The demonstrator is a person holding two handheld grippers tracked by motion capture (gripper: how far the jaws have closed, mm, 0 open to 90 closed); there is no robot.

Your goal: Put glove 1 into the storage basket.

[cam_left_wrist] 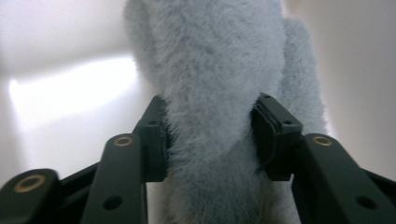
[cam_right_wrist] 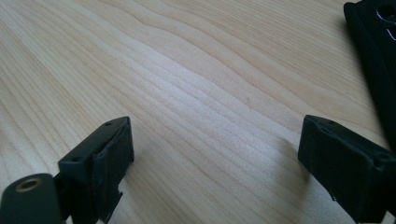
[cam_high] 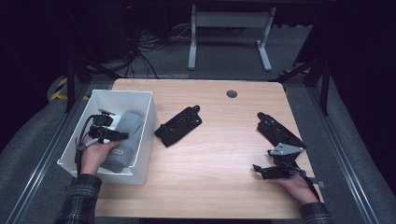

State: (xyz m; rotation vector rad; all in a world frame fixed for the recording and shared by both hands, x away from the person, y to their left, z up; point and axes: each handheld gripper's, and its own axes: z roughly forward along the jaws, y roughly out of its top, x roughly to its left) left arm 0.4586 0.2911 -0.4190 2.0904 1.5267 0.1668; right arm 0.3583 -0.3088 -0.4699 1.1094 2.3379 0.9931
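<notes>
A grey fuzzy cloth item (cam_high: 128, 133) lies lengthwise in the white bin (cam_high: 123, 94) at the table's left. My left gripper (cam_high: 114, 135) is down inside the bin. In the left gripper view its jaws pinch the grey fuzzy cloth (cam_left_wrist: 210, 60) from both sides, so the left gripper (cam_left_wrist: 210, 135) is shut on it. One black glove (cam_high: 178, 126) lies mid-table, just right of the bin. A second black glove (cam_high: 279, 131) lies at the right. My right gripper (cam_high: 262, 171) rests near the front right, below that glove. Over bare wood, the right gripper (cam_right_wrist: 215, 154) is wide open.
The wooden table (cam_high: 219, 158) has a round grommet (cam_high: 231, 93) at the back. An edge of the right black glove (cam_right_wrist: 373, 51) shows close to my right gripper's jaw. A white desk frame (cam_high: 229, 28) and cables lie on the floor beyond the table.
</notes>
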